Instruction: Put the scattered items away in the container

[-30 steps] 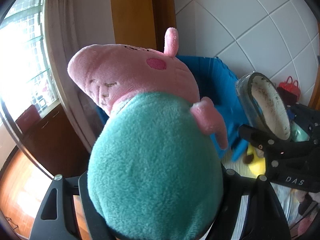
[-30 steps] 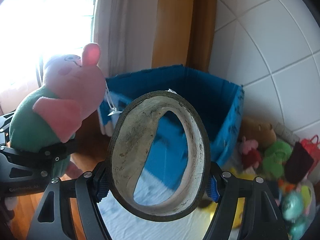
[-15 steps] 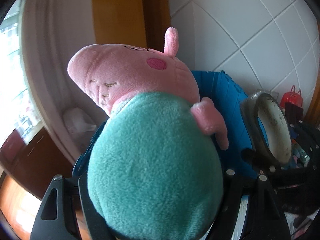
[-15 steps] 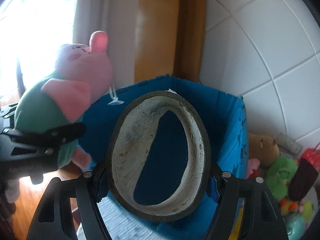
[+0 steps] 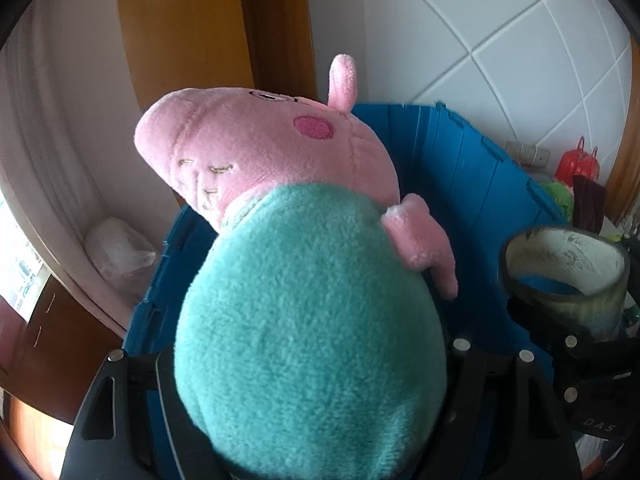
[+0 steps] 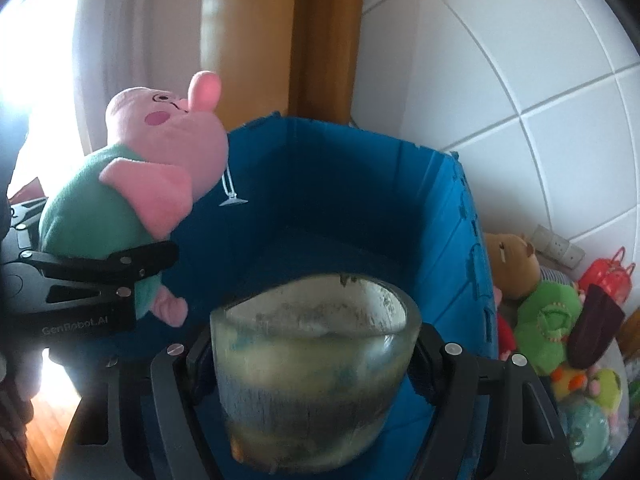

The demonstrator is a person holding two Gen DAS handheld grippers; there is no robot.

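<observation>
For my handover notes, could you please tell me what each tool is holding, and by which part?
Left tool: pink pig plush, by its green belly. Right tool: grimy translucent ring, by its outer sides.

Pink-and-green pig plush (image 5: 308,320) and grimy tape roll (image 6: 316,376) held above open blue bin (image 6: 440,216).

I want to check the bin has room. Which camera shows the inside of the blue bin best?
The right wrist view: it looks over the tape roll into the blue bin, showing inner walls and dark floor. In the left wrist view the plush pig hides most of it, leaving only the far wall.
</observation>
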